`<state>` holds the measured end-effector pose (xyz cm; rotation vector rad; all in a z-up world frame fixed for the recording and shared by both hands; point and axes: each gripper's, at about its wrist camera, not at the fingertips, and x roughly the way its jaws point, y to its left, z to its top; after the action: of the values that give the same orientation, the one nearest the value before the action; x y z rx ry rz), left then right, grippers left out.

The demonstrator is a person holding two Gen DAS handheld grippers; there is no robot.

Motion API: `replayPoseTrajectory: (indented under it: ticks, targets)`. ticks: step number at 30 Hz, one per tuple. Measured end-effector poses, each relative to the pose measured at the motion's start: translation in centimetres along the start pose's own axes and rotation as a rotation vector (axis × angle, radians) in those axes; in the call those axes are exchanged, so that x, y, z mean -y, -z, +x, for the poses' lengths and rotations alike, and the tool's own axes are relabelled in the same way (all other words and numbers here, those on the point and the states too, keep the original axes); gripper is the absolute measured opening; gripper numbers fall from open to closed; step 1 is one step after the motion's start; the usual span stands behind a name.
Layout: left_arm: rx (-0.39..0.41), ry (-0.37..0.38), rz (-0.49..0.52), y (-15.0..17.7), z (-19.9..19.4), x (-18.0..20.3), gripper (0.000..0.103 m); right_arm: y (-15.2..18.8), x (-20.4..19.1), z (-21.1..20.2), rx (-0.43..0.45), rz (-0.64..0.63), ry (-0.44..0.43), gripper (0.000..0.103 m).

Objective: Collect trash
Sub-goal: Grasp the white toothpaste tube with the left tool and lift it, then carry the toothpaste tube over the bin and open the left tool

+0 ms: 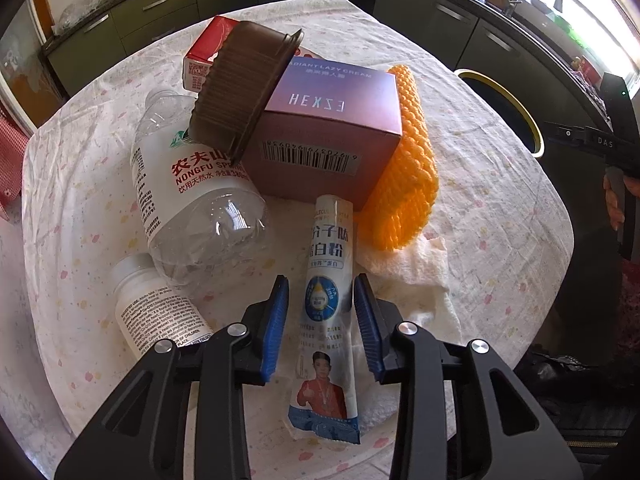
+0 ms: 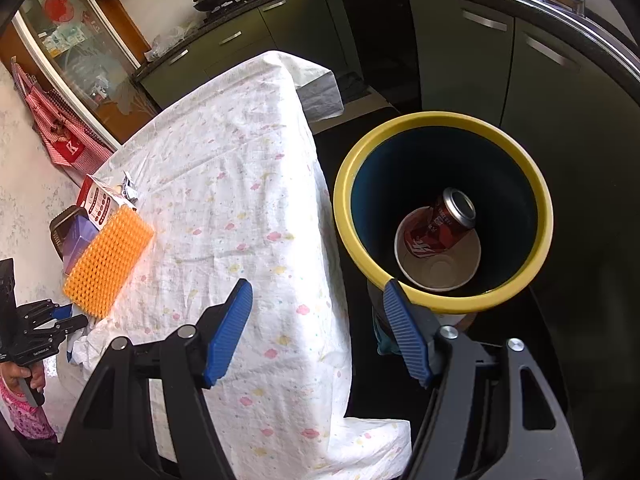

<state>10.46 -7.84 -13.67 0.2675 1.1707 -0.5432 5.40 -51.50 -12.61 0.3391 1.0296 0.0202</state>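
My left gripper points down at the cloth-covered table. Its blue pads stand either side of a white powder sachet that lies flat; a gap shows at the left pad, so it is open. Behind the sachet lie a clear water bottle, a purple box, a brown plastic tray, an orange foam net, a white pill bottle and a crumpled tissue. My right gripper is open and holds nothing, beside the yellow-rimmed bin.
Inside the bin lie a red can and a paper cup. A red carton sits behind the tray. The bin stands on the floor off the table's right edge. Dark kitchen cabinets run behind.
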Motion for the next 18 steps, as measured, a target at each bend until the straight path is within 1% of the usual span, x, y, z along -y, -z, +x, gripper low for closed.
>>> replayPoseTrajectory:
  ticks: [2,7,13,18]
  targets:
    - [-0.005,0.002,-0.002,0.0,0.3,-0.1,0.025,0.0,-0.1,0.1,-0.001,-0.003,0.003,0.065]
    - [0.015,-0.003,0.007,0.0,-0.1,0.1,0.019,0.0,0.0,0.1,-0.002,-0.006,0.007,0.065]
    - [0.072,-0.033,0.030,0.3,-3.4,0.2,0.019,0.1,0.0,-0.1,0.007,-0.007,0.004,0.065]
    - [0.133,-0.040,0.079,-0.2,-6.6,1.9,0.019,0.3,0.3,-0.8,0.031,-0.007,0.024,0.065]
